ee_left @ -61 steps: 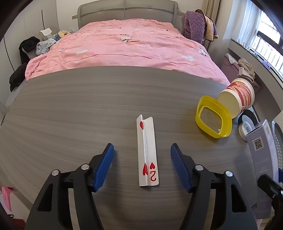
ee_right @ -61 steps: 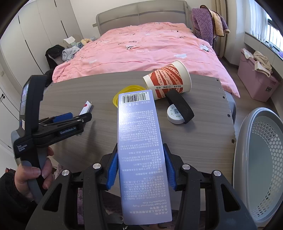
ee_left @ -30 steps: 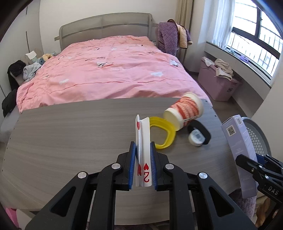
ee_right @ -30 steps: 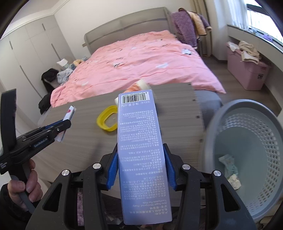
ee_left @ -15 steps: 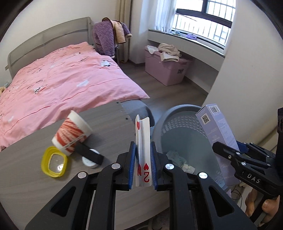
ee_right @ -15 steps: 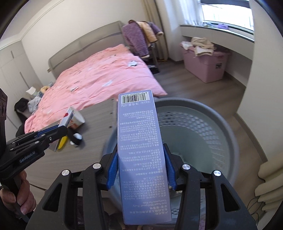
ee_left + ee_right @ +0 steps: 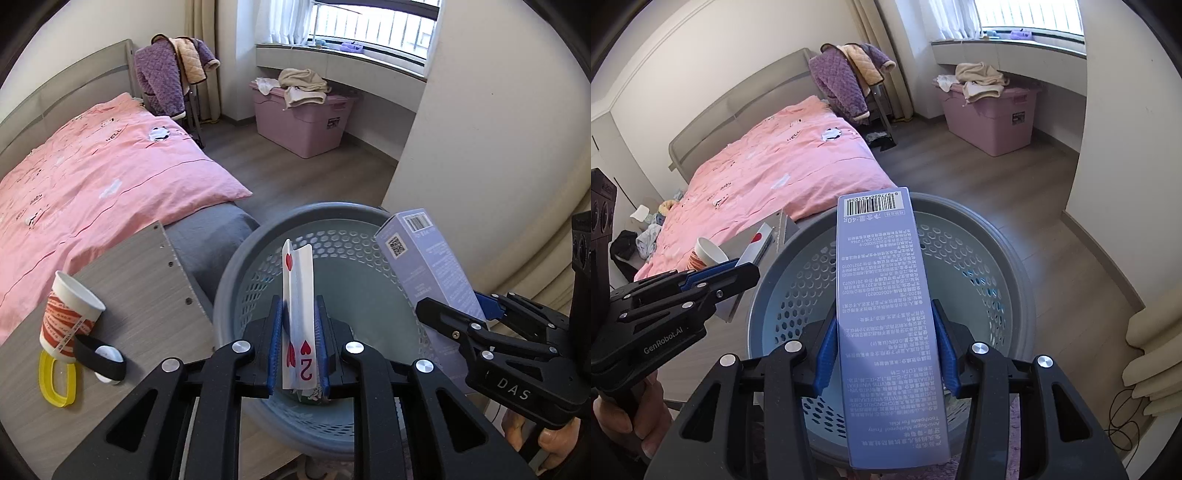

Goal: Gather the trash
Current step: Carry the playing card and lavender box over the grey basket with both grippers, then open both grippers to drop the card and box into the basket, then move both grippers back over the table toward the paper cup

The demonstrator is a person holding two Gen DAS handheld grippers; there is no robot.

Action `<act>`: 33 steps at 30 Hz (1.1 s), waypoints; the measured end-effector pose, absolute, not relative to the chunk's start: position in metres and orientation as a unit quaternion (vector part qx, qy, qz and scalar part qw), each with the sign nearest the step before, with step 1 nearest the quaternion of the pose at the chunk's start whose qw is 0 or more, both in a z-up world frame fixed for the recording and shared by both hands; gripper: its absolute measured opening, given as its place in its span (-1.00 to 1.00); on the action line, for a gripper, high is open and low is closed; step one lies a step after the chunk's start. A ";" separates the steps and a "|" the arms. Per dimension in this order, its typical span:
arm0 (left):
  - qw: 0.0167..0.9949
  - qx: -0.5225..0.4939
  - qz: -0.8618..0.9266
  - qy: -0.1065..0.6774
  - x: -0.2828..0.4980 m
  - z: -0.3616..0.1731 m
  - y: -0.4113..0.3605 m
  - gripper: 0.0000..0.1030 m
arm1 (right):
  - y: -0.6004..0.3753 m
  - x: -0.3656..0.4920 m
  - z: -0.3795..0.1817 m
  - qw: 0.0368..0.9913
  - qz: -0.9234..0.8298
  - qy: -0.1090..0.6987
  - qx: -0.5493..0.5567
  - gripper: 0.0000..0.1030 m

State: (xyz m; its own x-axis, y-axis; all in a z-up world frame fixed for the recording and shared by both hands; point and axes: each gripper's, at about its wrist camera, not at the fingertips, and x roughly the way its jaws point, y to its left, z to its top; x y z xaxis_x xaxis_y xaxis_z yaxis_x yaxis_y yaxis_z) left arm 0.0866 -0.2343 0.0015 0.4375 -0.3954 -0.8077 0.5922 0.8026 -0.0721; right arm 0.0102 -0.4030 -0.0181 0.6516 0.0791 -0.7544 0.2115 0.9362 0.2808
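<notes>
My left gripper [image 7: 297,343] is shut on a folded playing card [image 7: 299,310], the two of hearts, and holds it above the open grey-blue perforated basket [image 7: 236,291]. My right gripper [image 7: 884,347] is shut on a long lilac toothpaste box [image 7: 882,317] and holds it over the same basket [image 7: 993,273]. The box also shows in the left wrist view [image 7: 428,273], at the basket's right side. The left gripper with the card [image 7: 755,243] shows at the basket's left rim in the right wrist view. Some scraps lie in the basket bottom.
The grey wooden table [image 7: 140,280] stands left of the basket, bearing a tipped red-and-white paper cup [image 7: 68,317], a yellow lid [image 7: 57,380] and a black tape roll [image 7: 98,360]. A pink-covered bed [image 7: 92,177] lies behind. A pink storage box [image 7: 303,118] stands by the window.
Both grippers have swung right from the table to over the basket, each still holding its item. The left gripper closed on the card two seconds ago.
</notes>
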 end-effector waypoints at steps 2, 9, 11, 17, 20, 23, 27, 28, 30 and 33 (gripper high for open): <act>0.839 0.115 -0.296 0.442 0.085 0.000 -0.239 -0.68 | -0.406 0.008 -0.019 0.891 -0.038 0.416 0.178 -0.11; 0.849 0.119 -0.285 0.428 0.079 0.004 -0.240 0.03 | -0.413 0.004 -0.015 0.897 -0.044 0.403 0.179 0.26; 0.851 0.118 -0.281 0.427 0.077 0.005 -0.238 0.03 | -0.414 0.002 -0.013 0.898 -0.045 0.400 0.179 0.26; 0.855 0.108 -0.272 0.427 0.075 0.007 -0.229 0.14 | -0.412 0.002 -0.013 0.897 -0.045 0.402 0.179 0.31; 0.858 0.103 -0.266 0.428 0.074 0.008 -0.223 0.16 | -0.410 0.003 -0.012 0.898 -0.041 0.401 0.178 0.35; 0.859 0.098 -0.259 0.430 0.074 0.007 -0.217 0.18 | -0.408 0.005 -0.014 0.896 -0.035 0.403 0.181 0.36; 0.864 0.094 -0.245 0.429 0.072 0.006 -0.210 0.22 | -0.402 0.011 -0.017 0.894 -0.025 0.409 0.183 0.39; 0.865 0.094 -0.242 0.430 0.072 0.005 -0.207 0.23 | -0.401 0.011 -0.017 0.894 -0.023 0.409 0.184 0.41; 0.866 0.091 -0.237 0.431 0.074 0.005 -0.202 0.26 | -0.398 0.013 -0.017 0.894 -0.018 0.409 0.184 0.44; 0.867 0.086 -0.230 0.433 0.075 0.003 -0.192 0.27 | -0.392 0.015 -0.018 0.893 -0.015 0.410 0.183 0.46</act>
State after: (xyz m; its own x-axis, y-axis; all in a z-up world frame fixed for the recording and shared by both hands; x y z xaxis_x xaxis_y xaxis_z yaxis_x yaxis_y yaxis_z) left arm 0.0746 -0.1923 0.0026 0.5199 -0.3239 -0.7905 0.4732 0.8796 -0.0492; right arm 0.0152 -0.3918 -0.0180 0.6639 0.1242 -0.7375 0.1765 0.9322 0.3159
